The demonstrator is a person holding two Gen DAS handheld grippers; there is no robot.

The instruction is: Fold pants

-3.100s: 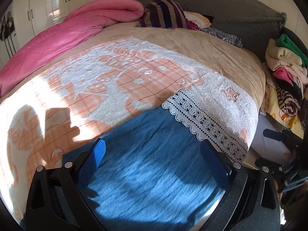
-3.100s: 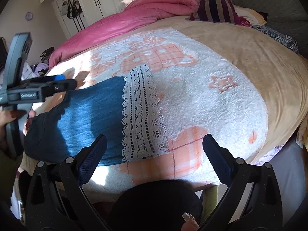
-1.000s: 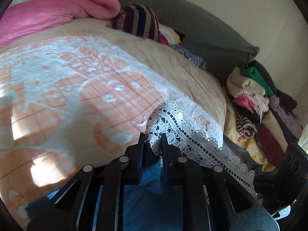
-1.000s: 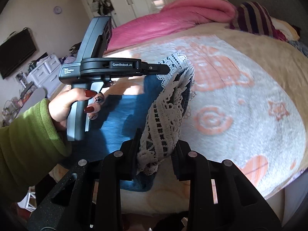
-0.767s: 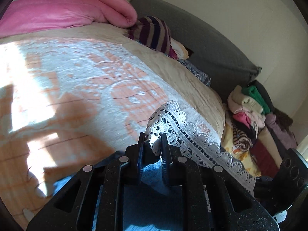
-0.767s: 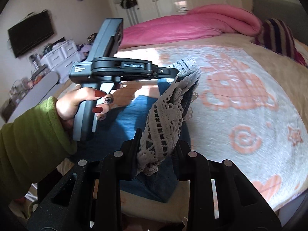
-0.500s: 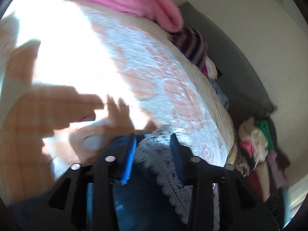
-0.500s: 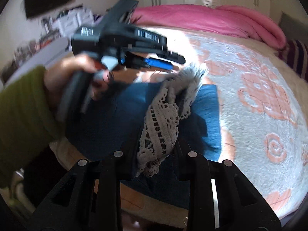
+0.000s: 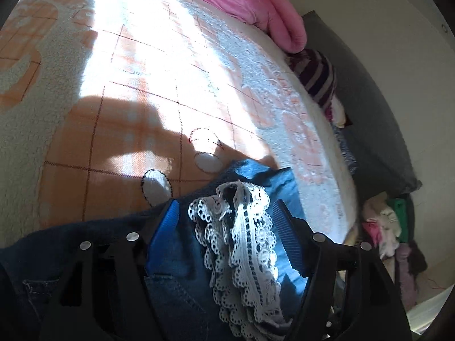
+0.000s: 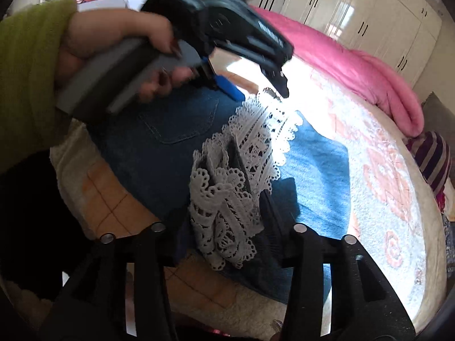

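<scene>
The blue jeans (image 10: 321, 159) lie folded on the bed, their white lace hem (image 10: 227, 199) laid over the part with the back pocket (image 10: 176, 122). My right gripper (image 10: 224, 216) straddles a bunched end of the lace; its jaws are opening and the pads look just clear of it. My left gripper (image 9: 226, 210) stands over the other end of the lace hem (image 9: 241, 233), its jaws opening wide, blue pads (image 9: 166, 221) apart from the lace. In the right wrist view the left gripper (image 10: 256, 91) is held by a hand (image 10: 113, 37) in a green sleeve.
The bed carries a cream blanket with an orange pattern (image 9: 142, 99). A pink duvet (image 10: 355, 65) and a striped pillow (image 9: 315, 76) lie at the far side by the grey headboard (image 9: 369, 113). Piled clothes (image 9: 389, 227) sit beside the bed. White wardrobes (image 10: 369, 14) stand behind.
Both grippers carried the lace hem across and down onto the upper part of the jeans, rolling as they went. Their jaws, shut on the lace before, have come apart, the left first.
</scene>
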